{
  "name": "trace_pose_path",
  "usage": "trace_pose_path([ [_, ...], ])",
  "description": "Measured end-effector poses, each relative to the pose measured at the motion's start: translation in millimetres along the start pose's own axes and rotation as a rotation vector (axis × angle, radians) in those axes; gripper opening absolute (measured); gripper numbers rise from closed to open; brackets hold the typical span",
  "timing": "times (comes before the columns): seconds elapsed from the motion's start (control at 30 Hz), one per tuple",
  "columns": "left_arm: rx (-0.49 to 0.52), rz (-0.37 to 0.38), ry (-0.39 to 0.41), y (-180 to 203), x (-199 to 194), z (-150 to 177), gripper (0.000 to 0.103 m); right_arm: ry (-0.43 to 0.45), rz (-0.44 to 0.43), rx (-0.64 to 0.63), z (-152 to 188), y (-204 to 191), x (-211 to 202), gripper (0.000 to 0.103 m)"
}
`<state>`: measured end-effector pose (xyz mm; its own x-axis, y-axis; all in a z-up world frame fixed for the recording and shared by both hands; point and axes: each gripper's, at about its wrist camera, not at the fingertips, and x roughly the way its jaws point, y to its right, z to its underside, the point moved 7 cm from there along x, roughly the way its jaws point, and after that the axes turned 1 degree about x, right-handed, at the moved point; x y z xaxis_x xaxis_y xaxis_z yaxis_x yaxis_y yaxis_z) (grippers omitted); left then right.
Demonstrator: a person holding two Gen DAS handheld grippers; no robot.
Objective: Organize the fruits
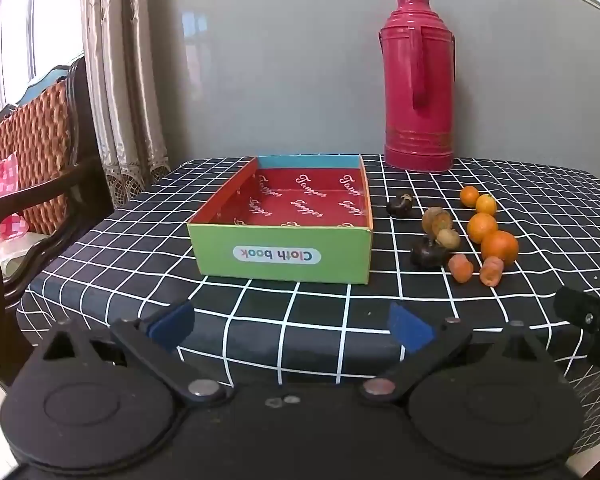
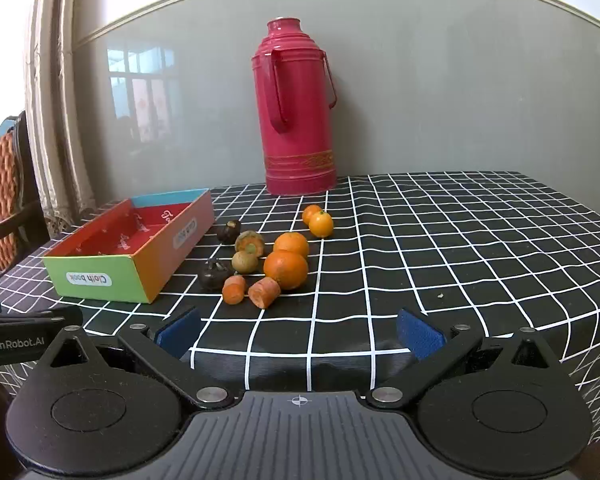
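An open cardboard box (image 1: 284, 258) (image 2: 100, 278) with a red inside and a green front stands empty on the checked tablecloth. To its right lie several fruits: oranges (image 1: 499, 247) (image 2: 286, 269), small tangerines (image 1: 486, 204) (image 2: 321, 224), two carrot pieces (image 1: 461, 268) (image 2: 264, 292), dark mangosteens (image 1: 429, 253) (image 2: 215, 275) and brownish fruits (image 1: 437, 219) (image 2: 245, 261). My left gripper (image 1: 290, 326) is open and empty in front of the box. My right gripper (image 2: 300, 332) is open and empty, in front of the fruits.
A tall red thermos (image 1: 418, 84) (image 2: 298, 108) stands at the back against the grey wall. A dark wooden chair with an orange cushion (image 1: 32, 148) stands left of the table, by curtains. The right gripper's edge shows in the left wrist view (image 1: 588, 314).
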<state>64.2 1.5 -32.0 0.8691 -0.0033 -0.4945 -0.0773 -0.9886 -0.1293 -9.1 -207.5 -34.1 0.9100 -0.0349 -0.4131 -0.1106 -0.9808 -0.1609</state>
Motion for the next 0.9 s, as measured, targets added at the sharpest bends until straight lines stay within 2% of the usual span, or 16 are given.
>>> trace_pose_path([
  [0.9, 0.016, -0.013, 0.008, -0.5, -0.4, 3.8, 0.097, -0.012, -0.004, -0.015, 1.2, -2.1, 1.9, 0.103],
])
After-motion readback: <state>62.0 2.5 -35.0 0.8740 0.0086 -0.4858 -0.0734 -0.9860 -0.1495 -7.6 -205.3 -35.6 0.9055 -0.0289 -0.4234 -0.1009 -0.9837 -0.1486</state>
